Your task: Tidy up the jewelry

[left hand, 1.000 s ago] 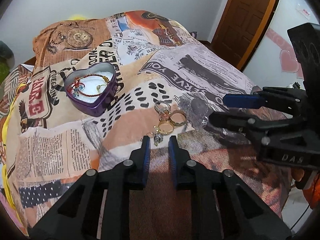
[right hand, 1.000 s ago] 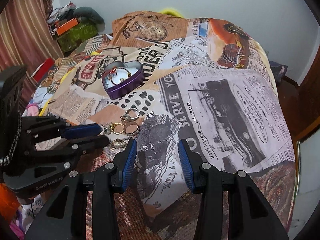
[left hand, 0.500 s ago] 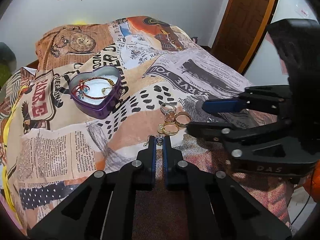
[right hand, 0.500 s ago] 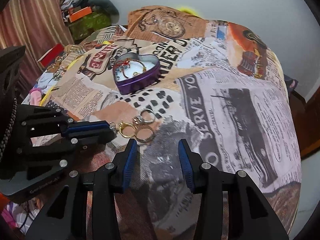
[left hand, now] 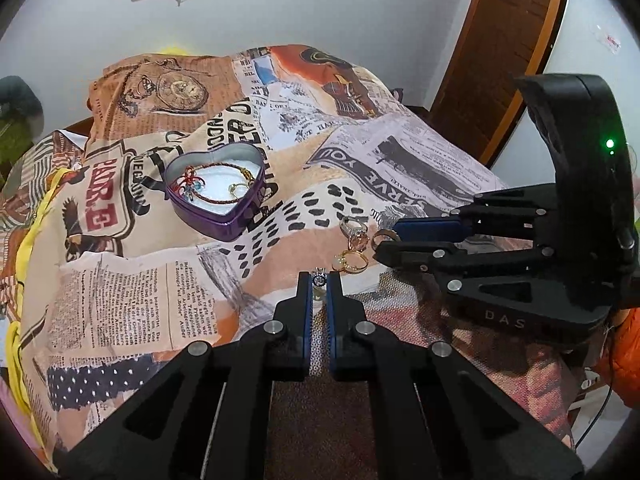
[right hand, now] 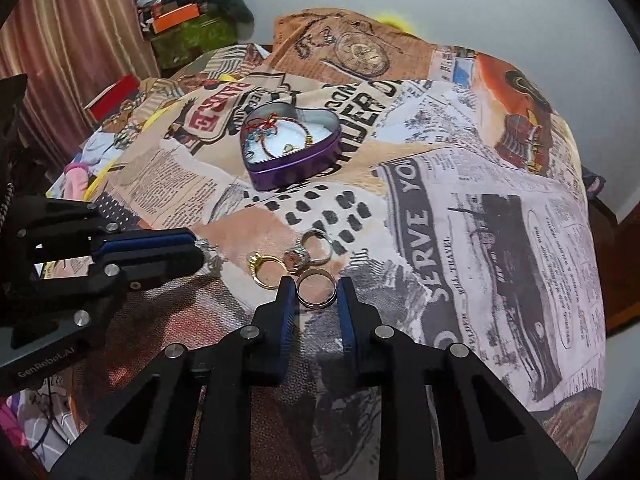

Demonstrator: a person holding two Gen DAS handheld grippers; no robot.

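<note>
I am pinching a tiny, light, slippery charm [left hand: 319,280] on the bedspread [left hand: 132,280] with my left claw [left hand: 319,278], while my right claw [right hand: 315,286], part open, is straddling a stiff plain band [right hand: 315,290], best gripped across its rim.

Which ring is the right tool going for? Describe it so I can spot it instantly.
Start at the purple heart-shaped tin on the newspaper-print bedspread, then drop toward the camera to the cluster of rings. It is the plain wide band ring lying flat between the right tool's open fingers; its neighbours, the gold ring and silver ring, carry settings.
</note>
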